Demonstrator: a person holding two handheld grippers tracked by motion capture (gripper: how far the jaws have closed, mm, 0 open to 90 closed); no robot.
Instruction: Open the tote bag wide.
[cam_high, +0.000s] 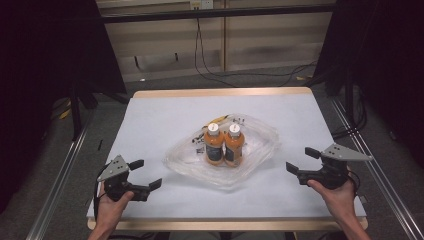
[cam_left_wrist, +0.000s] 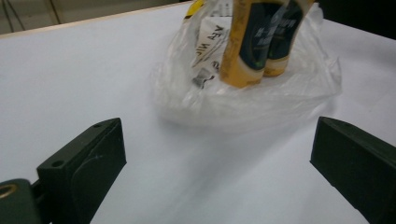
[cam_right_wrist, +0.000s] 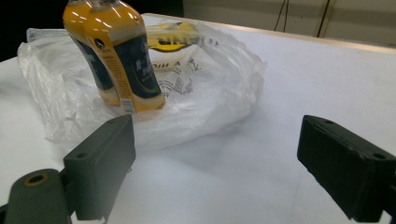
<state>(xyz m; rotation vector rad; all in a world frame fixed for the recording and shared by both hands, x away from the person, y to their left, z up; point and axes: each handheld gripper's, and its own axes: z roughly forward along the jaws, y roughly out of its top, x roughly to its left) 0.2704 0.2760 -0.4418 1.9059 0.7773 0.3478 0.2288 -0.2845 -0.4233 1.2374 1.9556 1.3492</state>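
At centre tabletop (cam_high: 150, 120), two orange bottles (cam_high: 224, 145) stand in crinkled clear bag (cam_high: 260, 145); left tongs (cam_high: 146, 174) at eight o'clock, right tongs (cam_high: 301, 160) at four, both released.

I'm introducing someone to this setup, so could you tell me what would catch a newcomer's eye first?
Two orange bottles with white caps stand upright side by side at the middle of the white table, on a crumpled clear plastic bag. Near the front edge, the left tongs and right tongs flank it, each held in a hand, jaws open and empty, pointing inward.
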